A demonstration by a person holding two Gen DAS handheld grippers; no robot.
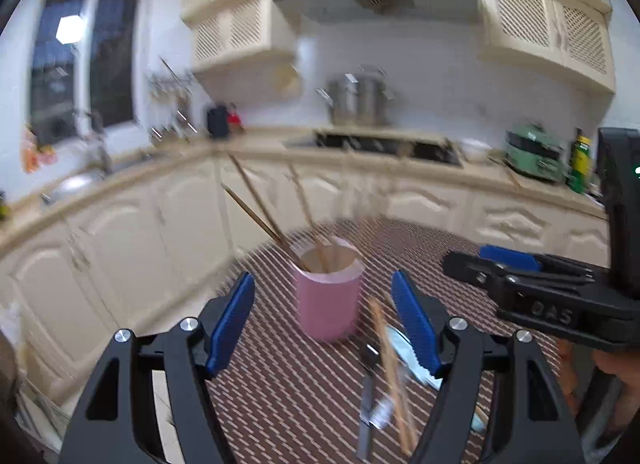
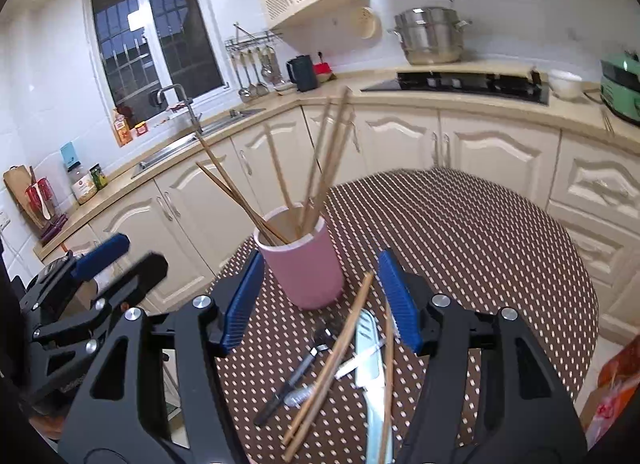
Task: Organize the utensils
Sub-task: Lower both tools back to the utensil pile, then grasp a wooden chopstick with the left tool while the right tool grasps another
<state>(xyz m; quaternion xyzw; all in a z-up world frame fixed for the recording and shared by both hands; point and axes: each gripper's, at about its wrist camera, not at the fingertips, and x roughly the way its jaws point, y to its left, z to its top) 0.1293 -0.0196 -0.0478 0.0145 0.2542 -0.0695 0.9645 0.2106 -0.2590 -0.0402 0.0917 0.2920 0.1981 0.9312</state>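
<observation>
A pink cup point(image 2: 304, 268) stands on the round table with several wooden chopsticks point(image 2: 320, 168) leaning in it. In front of it lie loose chopsticks point(image 2: 332, 356), a pale blue knife point(image 2: 370, 364) and a black-handled utensil point(image 2: 292, 376). My right gripper point(image 2: 320, 264) is open above these loose pieces, its tips just short of the cup, holding nothing. In the blurred left wrist view the cup point(image 1: 328, 304) sits ahead of my open left gripper point(image 1: 322, 284), pads clear of it. The loose chopsticks point(image 1: 390, 364) lie by its right finger. Each gripper shows in the other's view: right gripper point(image 1: 480, 262), left gripper point(image 2: 128, 260).
The table wears a brown dotted cloth point(image 2: 480, 244). Cream cabinets and a countertop curve behind it, with a sink point(image 2: 176, 152), a black hob point(image 2: 460, 84), a steel pot point(image 2: 432, 36) and a green appliance point(image 2: 620, 80). A hand point(image 1: 612, 364) grips the right tool.
</observation>
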